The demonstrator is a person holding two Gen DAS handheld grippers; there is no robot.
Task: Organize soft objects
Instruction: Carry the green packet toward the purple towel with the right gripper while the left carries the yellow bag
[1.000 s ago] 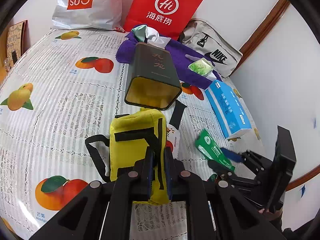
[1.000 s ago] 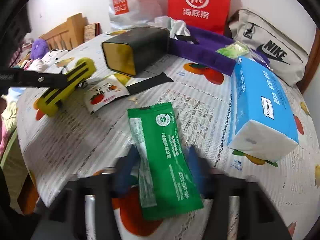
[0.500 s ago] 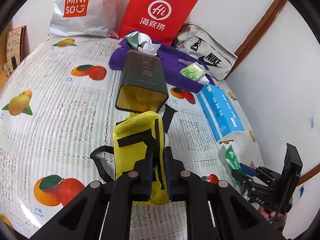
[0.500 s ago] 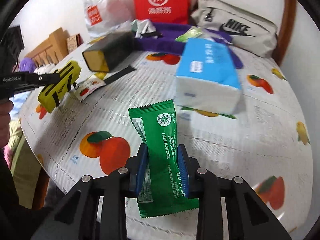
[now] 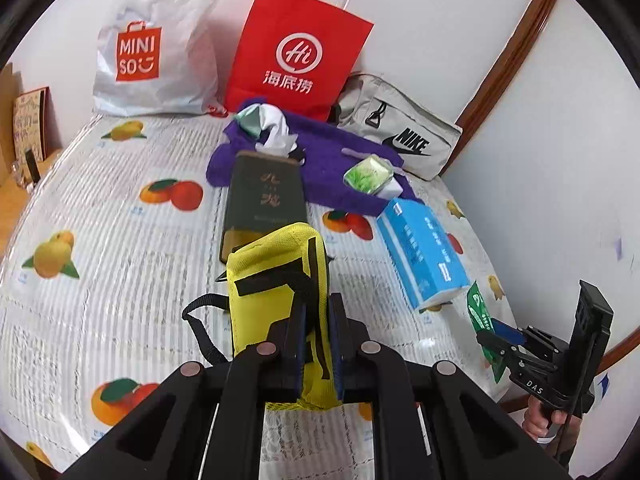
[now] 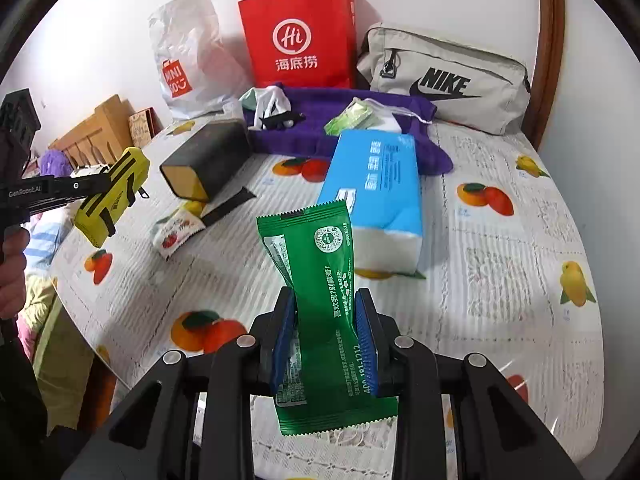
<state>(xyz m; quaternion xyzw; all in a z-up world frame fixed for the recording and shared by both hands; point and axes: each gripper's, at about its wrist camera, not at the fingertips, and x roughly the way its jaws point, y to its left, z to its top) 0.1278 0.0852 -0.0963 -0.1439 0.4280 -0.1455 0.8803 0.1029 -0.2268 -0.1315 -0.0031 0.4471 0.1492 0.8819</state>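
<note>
Left gripper (image 5: 318, 344) clamps a woven yellow pouch (image 5: 276, 280); right gripper (image 6: 325, 336) pinches a glossy, crimped green sachet (image 6: 320, 280).

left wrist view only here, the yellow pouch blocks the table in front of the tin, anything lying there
Observer: Yes. The right wrist view sees past the pouch: a small red-and-white packet lies by the tin's open end.
Operator: anything else by it
Observer: A black strip lies flat right next to it.
Operator: how is the green packet held
Observer: The right gripper pinches the green packet across its lower middle; both ends stick out free.
</note>
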